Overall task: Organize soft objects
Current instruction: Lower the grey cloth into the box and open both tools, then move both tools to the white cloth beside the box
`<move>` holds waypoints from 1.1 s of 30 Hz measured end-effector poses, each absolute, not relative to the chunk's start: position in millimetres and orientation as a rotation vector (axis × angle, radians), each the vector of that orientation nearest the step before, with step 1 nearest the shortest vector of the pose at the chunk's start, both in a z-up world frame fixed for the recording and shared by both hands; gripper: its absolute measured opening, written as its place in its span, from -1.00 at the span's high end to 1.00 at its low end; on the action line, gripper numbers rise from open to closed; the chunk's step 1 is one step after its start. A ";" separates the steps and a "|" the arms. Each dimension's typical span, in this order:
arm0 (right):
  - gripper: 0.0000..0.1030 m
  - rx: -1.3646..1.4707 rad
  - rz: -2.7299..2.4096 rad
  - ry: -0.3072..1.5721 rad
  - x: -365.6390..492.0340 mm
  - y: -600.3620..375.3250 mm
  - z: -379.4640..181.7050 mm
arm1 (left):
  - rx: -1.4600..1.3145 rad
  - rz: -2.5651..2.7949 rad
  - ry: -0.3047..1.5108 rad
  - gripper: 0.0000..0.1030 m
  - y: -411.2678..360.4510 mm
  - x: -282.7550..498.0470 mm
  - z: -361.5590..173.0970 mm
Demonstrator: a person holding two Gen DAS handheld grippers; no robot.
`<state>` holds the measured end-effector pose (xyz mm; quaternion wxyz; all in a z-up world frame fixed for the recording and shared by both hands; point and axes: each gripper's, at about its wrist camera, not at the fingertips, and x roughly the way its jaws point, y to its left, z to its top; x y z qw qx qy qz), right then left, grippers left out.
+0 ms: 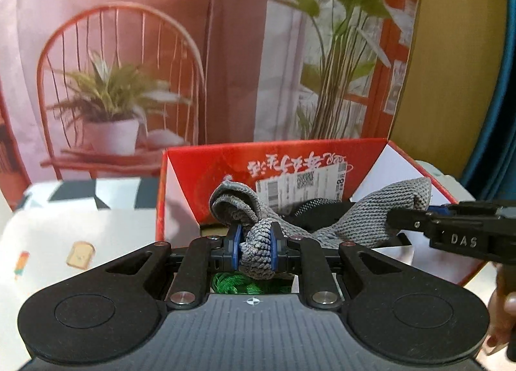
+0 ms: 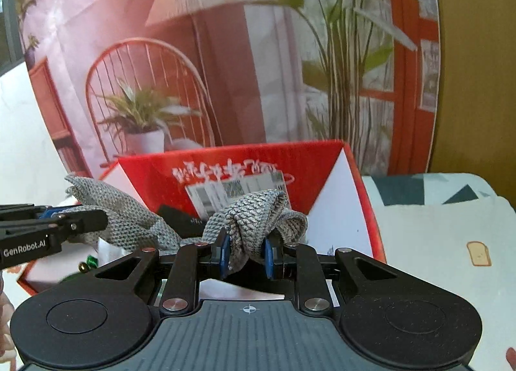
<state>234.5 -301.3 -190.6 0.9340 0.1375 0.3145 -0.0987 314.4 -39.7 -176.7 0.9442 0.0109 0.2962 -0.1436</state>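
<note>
A grey knitted cloth (image 1: 361, 219) hangs stretched between both grippers above an open red cardboard box (image 1: 283, 158). My left gripper (image 1: 255, 250) is shut on one bunched end of the cloth. My right gripper (image 2: 246, 256) is shut on the other bunched end (image 2: 254, 213). In the left wrist view the right gripper (image 1: 451, 225) enters from the right. In the right wrist view the left gripper (image 2: 48, 225) enters from the left. The box (image 2: 258, 158) holds dark items and something green (image 1: 245, 284) below the cloth.
The box stands on a white surface printed with toast and ice lolly pictures (image 1: 80, 255). A pink backdrop (image 1: 113, 80) printed with a chair, lamp and plants hangs behind. A yellow wall (image 2: 474, 80) is at the right.
</note>
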 end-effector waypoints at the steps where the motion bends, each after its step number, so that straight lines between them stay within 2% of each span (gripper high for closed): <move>1: 0.63 0.283 -0.204 0.649 235.4 -301.4 -192.9 | 0.017 -0.291 0.607 0.64 -38.7 315.1 -177.5; 5: 0.62 0.285 -0.211 0.656 234.8 -301.9 -195.1 | 0.025 -0.295 0.605 0.59 -37.3 314.5 -176.9; 7: 0.56 0.259 -0.231 0.651 233.4 -301.1 -193.0 | 0.025 -0.294 0.594 0.34 -33.7 311.1 -174.5; 8: 0.41 0.234 -0.245 0.642 230.6 -299.0 -190.3 | 0.021 -0.298 0.589 0.04 -33.5 310.2 -172.0; 9: 0.31 0.203 -0.258 0.627 227.4 -296.8 -188.4 | 0.016 -0.300 0.576 -0.16 -30.5 306.9 -169.4; 11: 0.22 0.150 -0.269 0.601 220.7 -292.0 -185.2 | 0.006 -0.300 0.544 -0.23 -24.2 299.5 -163.4; 13: -0.03 0.131 -0.275 0.576 213.4 -290.6 -181.5 | -0.006 -0.304 0.519 -0.38 -16.3 289.9 -155.2; 15: -0.38 0.144 -0.281 0.505 200.4 -291.0 -175.2 | -0.020 -0.308 0.487 -0.69 -9.5 280.5 -147.9; 17: -0.53 0.167 -0.266 0.426 184.9 -291.8 -169.0 | -0.030 -0.309 0.447 -0.76 -2.5 267.6 -141.1; 18: -0.54 0.166 -0.272 0.402 178.6 -291.1 -166.4 | -0.033 -0.307 0.433 -0.76 0.8 260.8 -138.4; 24: -0.56 0.175 -0.233 0.287 138.8 -285.9 -158.5 | -0.030 -0.281 0.394 -0.76 13.8 222.6 -142.2; 33: -0.56 0.179 -0.264 0.211 80.0 -268.9 -181.7 | -0.059 -0.221 0.422 -0.76 26.3 179.5 -182.0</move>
